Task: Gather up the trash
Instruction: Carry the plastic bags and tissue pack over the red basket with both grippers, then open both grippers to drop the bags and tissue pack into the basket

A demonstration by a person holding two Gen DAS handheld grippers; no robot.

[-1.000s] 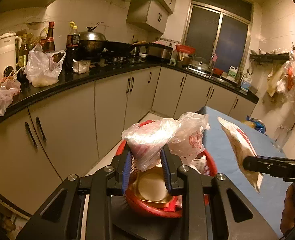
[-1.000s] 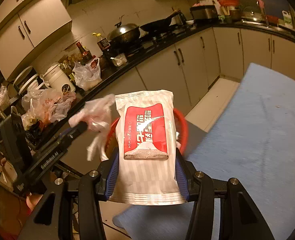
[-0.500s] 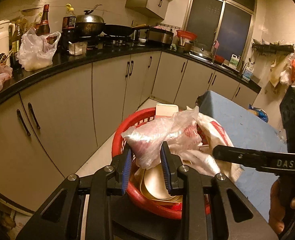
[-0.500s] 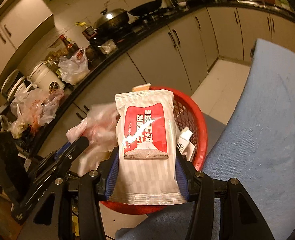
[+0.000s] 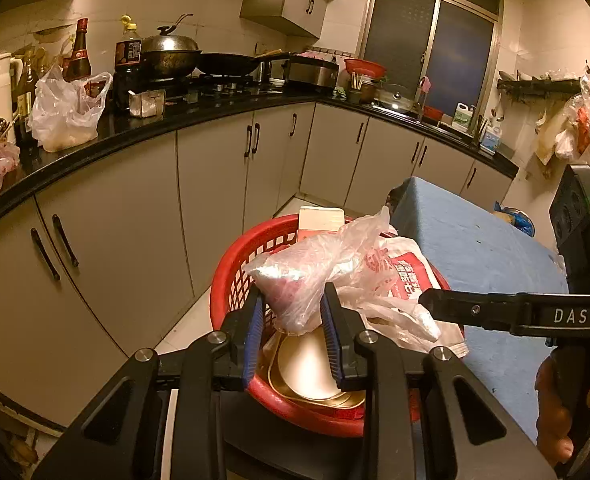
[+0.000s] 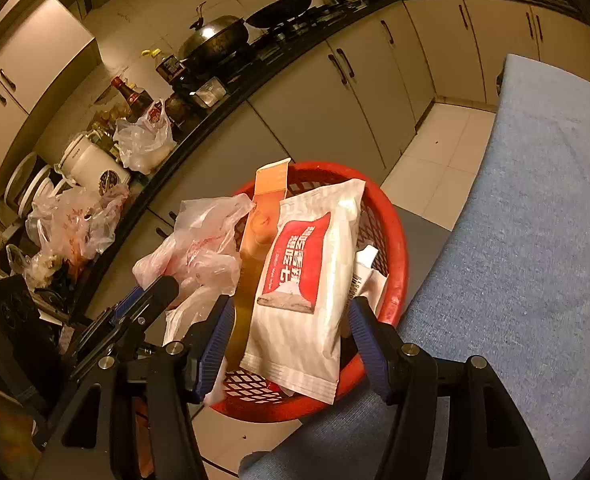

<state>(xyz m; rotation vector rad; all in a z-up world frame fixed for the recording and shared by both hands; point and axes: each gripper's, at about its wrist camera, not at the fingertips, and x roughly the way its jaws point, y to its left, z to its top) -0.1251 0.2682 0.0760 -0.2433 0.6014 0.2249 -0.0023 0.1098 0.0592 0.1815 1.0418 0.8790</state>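
A red mesh basket stands beside the blue table. My left gripper is shut on a crumpled clear plastic bag and holds it over the basket. My right gripper is open; the white and red wipes packet lies loose between its fingers, resting in the basket. A paper cup and golden bowls and an orange carton lie in the basket.
The blue-clothed table is to the right of the basket. Beige cabinets under a black counter carry pots, bottles and bags. The tiled floor lies between them.
My right gripper carried the wipes packet over the basket, opened and let it drop in. My left gripper lowered the plastic bag toward the basket, still holding it.
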